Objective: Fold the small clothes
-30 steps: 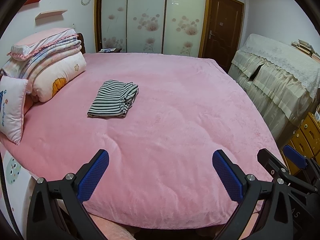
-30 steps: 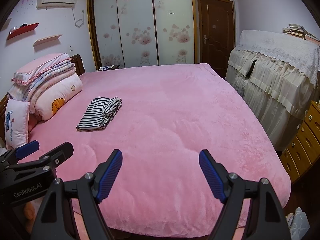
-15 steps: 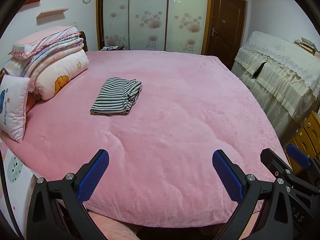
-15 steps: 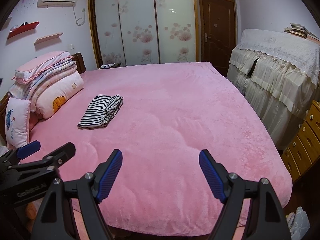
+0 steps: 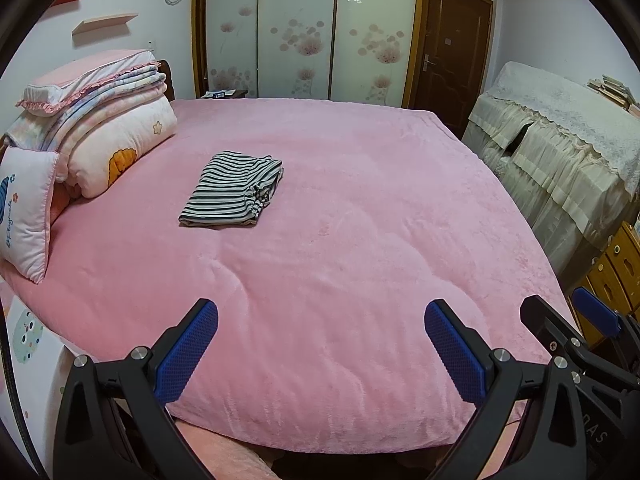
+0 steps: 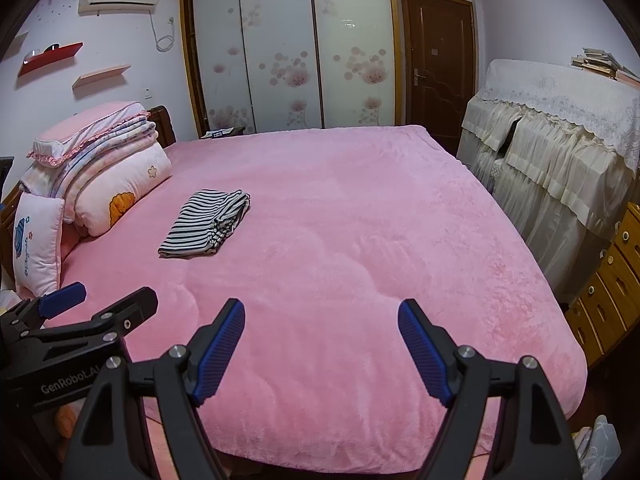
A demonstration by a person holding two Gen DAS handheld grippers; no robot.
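A black-and-white striped garment (image 5: pixel 234 190) lies folded flat on the pink bed (image 5: pixel 340 280), left of centre and far from both grippers; the right wrist view shows the garment (image 6: pixel 206 224) too. My left gripper (image 5: pixel 320 344) hangs open over the bed's near edge, nothing between its blue pads. My right gripper (image 6: pixel 322 344) is open as well, empty, beside the left one. The left gripper (image 6: pixel 96 308) shows at the lower left of the right wrist view.
Stacked quilts and pillows (image 5: pixel 96 120) sit at the bed's left end with a small white cushion (image 5: pixel 26 212). A cloth-covered cabinet (image 5: pixel 560 152) and wooden drawers (image 5: pixel 616 272) stand to the right. Wardrobe doors (image 5: pixel 304 36) and a brown door (image 5: pixel 452 44) line the far wall.
Both views have tipped slightly, so the bed and garment sit a little lower in the picture. The garment lies as it did and both grippers stay open.
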